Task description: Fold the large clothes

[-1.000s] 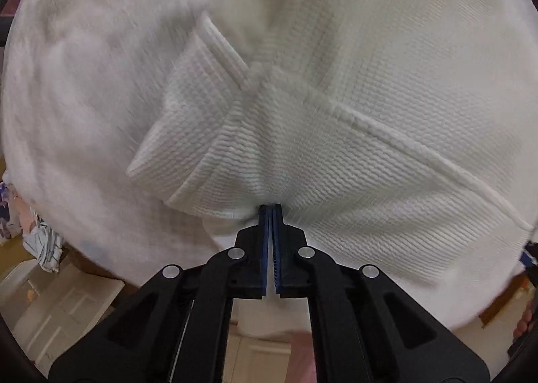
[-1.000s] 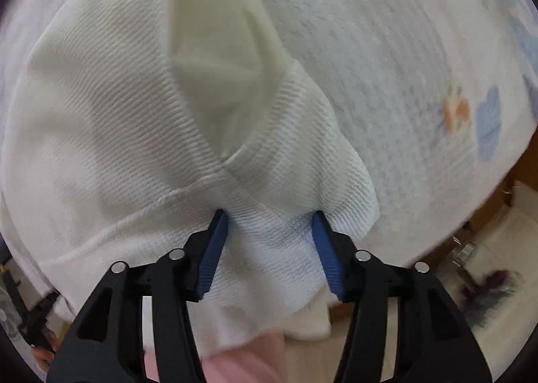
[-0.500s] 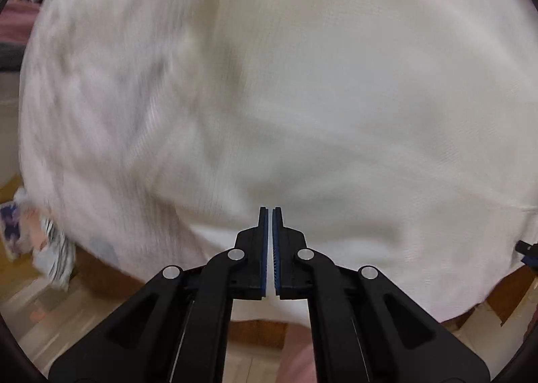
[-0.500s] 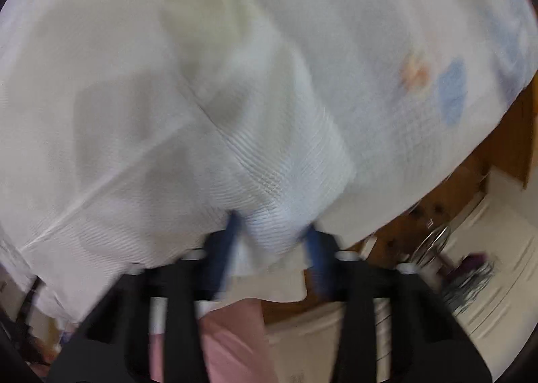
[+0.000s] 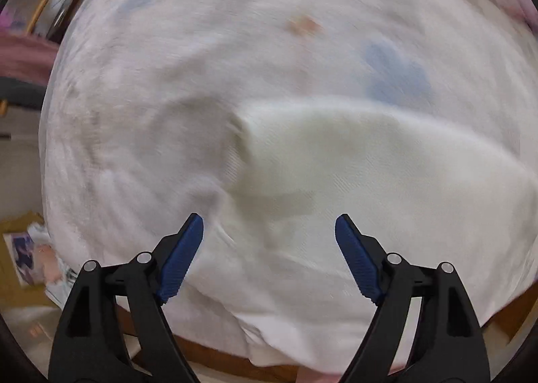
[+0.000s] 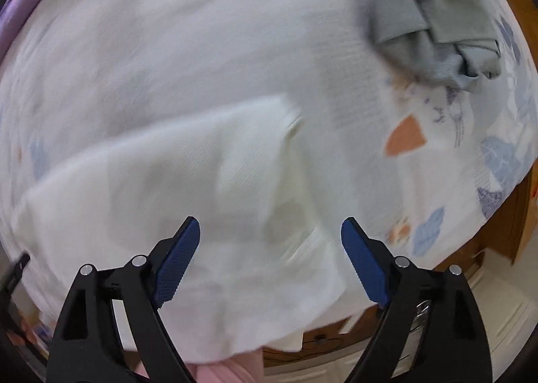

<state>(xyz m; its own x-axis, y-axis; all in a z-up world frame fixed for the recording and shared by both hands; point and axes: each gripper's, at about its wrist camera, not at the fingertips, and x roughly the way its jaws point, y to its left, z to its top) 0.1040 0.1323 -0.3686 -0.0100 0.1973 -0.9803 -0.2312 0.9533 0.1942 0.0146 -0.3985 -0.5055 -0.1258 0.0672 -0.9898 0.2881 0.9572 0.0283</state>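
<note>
A cream-white textured garment lies folded on the patterned bedsheet, blurred by motion. My left gripper hangs above its left part, jaws opening wide, with nothing between the blue pads. In the right wrist view the same garment spreads across the lower left. Over the garment's right end, my right gripper has its jaws opening wide too, and its pads touch no cloth.
A crumpled grey garment lies on the bedsheet at the upper right. The wooden bed frame and pale floor show at the lower right. Papers lie on the floor at the left of the bed.
Both grippers let go of the white garment, opened wide and rose away from it. The garment now lies flat on the bed, farther below both cameras.
</note>
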